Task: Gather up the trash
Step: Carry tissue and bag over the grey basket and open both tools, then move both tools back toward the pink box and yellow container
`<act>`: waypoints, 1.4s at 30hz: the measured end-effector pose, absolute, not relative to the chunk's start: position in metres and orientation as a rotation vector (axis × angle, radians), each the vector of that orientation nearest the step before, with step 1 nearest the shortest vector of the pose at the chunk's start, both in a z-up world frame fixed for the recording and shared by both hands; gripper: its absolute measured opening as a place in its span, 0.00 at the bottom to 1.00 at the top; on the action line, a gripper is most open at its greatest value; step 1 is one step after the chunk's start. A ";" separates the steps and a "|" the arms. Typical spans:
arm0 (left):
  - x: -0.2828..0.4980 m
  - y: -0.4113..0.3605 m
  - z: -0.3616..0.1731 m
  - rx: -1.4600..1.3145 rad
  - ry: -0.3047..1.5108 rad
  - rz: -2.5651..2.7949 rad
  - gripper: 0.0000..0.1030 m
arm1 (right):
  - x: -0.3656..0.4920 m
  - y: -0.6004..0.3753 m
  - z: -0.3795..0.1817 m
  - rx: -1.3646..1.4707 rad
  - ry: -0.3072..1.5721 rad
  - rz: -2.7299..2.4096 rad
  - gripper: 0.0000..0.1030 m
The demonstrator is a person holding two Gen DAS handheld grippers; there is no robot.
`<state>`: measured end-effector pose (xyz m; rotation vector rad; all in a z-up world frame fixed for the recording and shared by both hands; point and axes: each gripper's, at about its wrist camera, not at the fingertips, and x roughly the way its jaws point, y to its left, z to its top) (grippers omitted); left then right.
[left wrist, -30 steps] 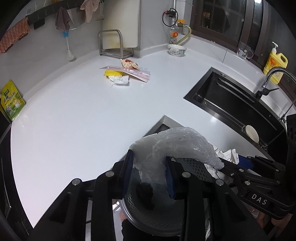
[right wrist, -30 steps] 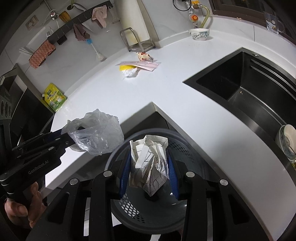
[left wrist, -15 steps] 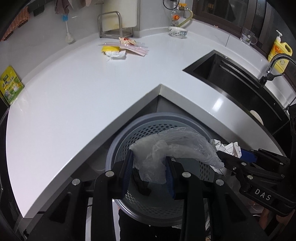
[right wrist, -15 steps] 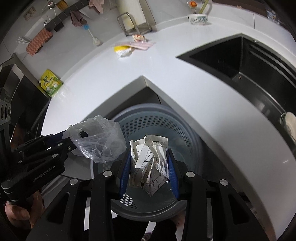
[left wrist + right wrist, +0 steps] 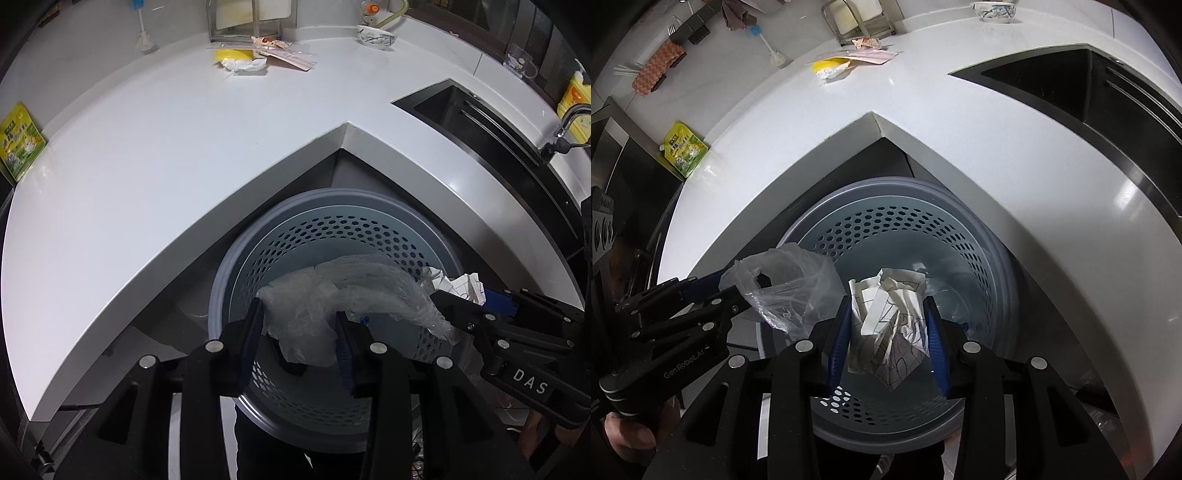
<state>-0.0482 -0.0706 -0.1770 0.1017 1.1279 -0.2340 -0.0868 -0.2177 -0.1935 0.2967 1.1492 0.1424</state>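
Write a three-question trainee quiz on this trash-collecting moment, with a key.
1. True or false: the left gripper holds a clear plastic bag.
2. What does the right gripper hold? A) sponge B) crumpled printed paper C) bowl
3. Fill in: both items hang above the perforated grey ____.

Key: 1 true; 2 B; 3 bin. More trash lies on the white counter, far from both jaws.

"DAS" on right gripper body; "GenRobot.AI" on left gripper body.
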 end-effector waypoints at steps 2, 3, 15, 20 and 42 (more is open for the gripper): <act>-0.047 -0.068 -0.177 0.087 1.131 -0.226 0.49 | -0.086 -0.218 -0.195 0.290 1.155 0.135 0.44; -0.047 -0.066 -0.176 0.082 1.129 -0.220 0.51 | -0.086 -0.219 -0.195 0.288 1.154 0.130 0.47; -0.045 -0.059 -0.169 0.071 1.114 -0.186 0.64 | -0.088 -0.224 -0.192 0.279 1.145 0.108 0.55; -0.043 -0.058 -0.167 0.066 1.108 -0.182 0.64 | -0.087 -0.225 -0.191 0.290 1.147 0.105 0.55; -0.016 -0.026 -0.102 0.035 0.970 -0.161 0.70 | -0.048 -0.212 -0.149 0.281 1.052 0.129 0.57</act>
